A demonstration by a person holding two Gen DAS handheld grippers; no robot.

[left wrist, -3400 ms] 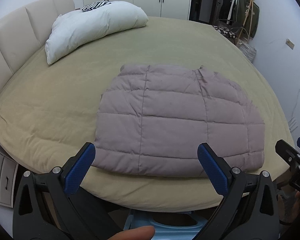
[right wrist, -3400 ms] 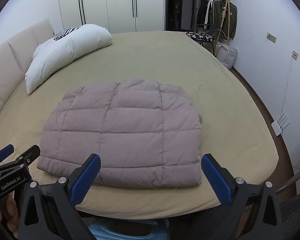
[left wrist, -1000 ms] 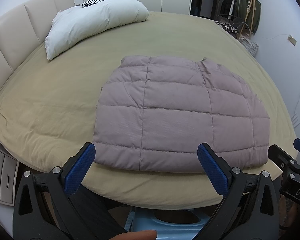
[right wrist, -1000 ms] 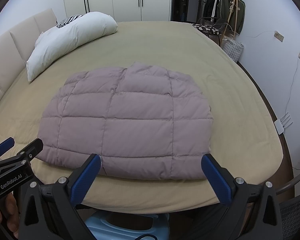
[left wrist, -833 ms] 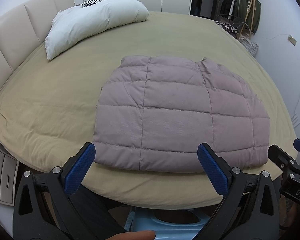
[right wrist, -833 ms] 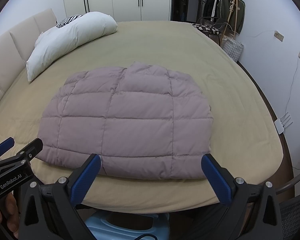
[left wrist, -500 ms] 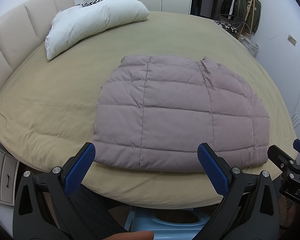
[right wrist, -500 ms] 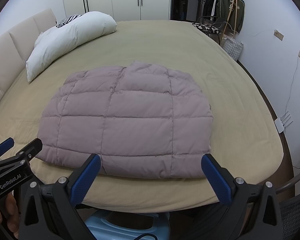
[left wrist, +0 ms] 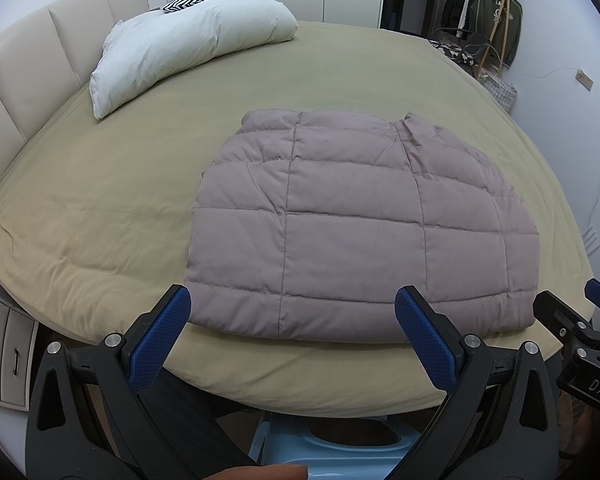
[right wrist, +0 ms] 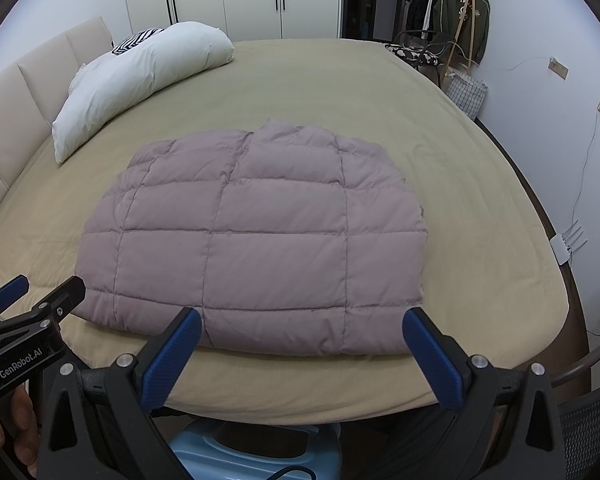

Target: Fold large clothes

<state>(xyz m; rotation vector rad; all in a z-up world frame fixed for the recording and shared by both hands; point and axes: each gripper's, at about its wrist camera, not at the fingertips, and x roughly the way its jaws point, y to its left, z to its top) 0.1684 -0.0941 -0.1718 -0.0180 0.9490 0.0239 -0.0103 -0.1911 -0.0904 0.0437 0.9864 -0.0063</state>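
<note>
A mauve quilted puffer jacket [left wrist: 360,224] lies folded flat into a compact block on the olive bed [left wrist: 100,200], its near edge close to the bed's front edge. It also shows in the right wrist view [right wrist: 260,236]. My left gripper [left wrist: 292,320] is open and empty, held just off the bed's front edge before the jacket's near hem. My right gripper [right wrist: 300,336] is open and empty, at the same distance before the hem. Each gripper shows at the edge of the other's view.
A white pillow [left wrist: 188,52] lies at the far left by the padded headboard [left wrist: 28,68]. A blue plastic stool [right wrist: 256,456] stands below the bed's front edge. A clothes rack [right wrist: 456,20] and a checked basket [right wrist: 468,92] stand at the far right wall.
Since 3.4 s ago both grippers moved slightly closer and higher over the bed. In the last second nothing has visibly moved.
</note>
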